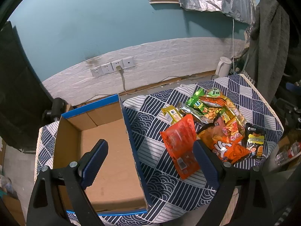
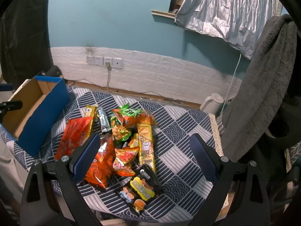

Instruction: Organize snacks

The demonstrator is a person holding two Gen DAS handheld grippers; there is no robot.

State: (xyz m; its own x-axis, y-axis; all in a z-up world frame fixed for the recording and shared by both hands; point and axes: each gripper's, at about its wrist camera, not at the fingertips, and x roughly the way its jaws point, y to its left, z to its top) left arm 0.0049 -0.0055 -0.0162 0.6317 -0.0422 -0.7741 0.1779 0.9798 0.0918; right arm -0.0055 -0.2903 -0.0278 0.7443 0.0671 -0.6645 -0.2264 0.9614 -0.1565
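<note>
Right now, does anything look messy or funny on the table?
Yes. The snacks lie in a jumbled heap on the cloth, overlapping at all angles, while the box beside them is empty. Nothing looks spilled or torn.

A white kettle (image 1: 223, 66) is seen by the wall beneath a grey towel (image 2: 263, 82); one socket (image 1: 118, 66) is occupied, apparently by a plug.

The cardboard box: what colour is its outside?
Blue outside, plain brown cardboard inside. The cardboard box shows its blue wall best in the right wrist view.
</note>
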